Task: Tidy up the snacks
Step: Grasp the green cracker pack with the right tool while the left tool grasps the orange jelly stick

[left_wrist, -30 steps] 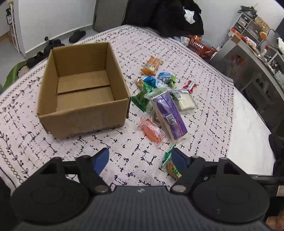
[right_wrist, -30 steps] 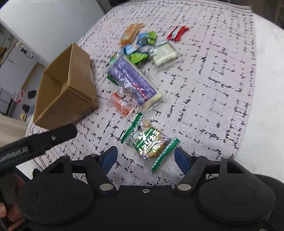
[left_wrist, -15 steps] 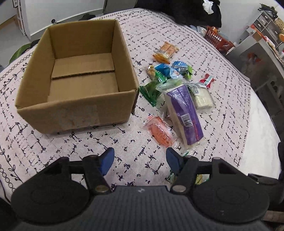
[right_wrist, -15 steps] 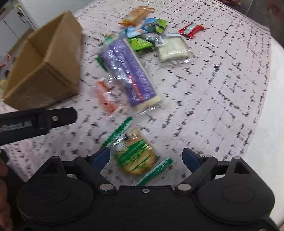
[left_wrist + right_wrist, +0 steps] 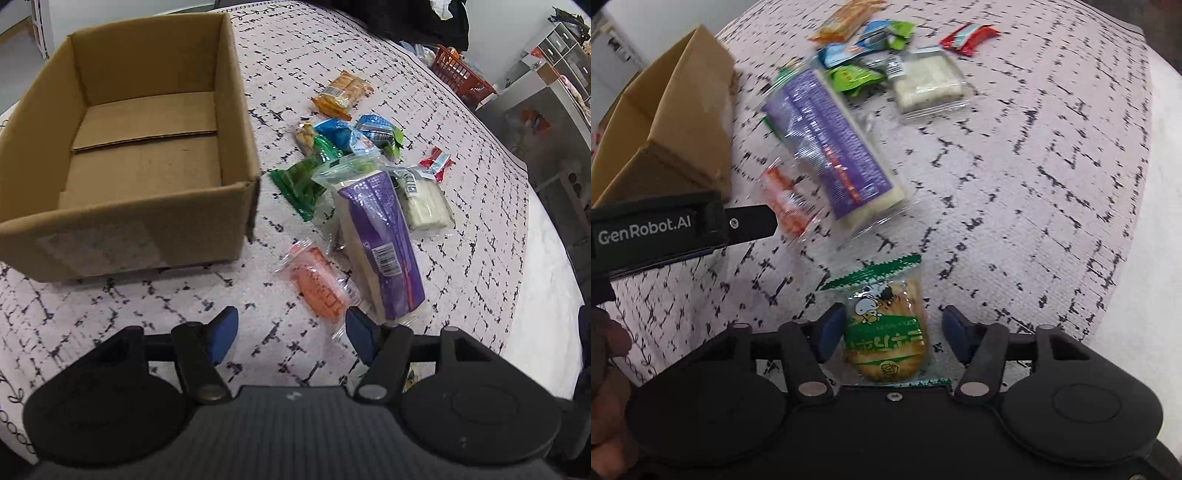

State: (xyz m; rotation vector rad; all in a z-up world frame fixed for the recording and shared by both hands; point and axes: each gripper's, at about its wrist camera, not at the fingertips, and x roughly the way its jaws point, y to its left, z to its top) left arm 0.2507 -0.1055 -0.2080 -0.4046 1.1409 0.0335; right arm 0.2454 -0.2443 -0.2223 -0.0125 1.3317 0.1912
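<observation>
the open cardboard box (image 5: 140, 155) sits at the left of the patterned bedspread (image 5: 461, 258), nothing in it. the left gripper (image 5: 290, 334) hangs with jaws partly apart over bare cloth, holding nothing — its right fingertip is just beside the orange snack packet (image 5: 319, 290). right of that lies the long purple packet (image 5: 380, 243) (a heap of small packets lies beyond it). the right gripper (image 5: 890, 332) is closing around the green-edged cracker packet (image 5: 886, 332); the left pad touches it, the right pad is apart.
</observation>
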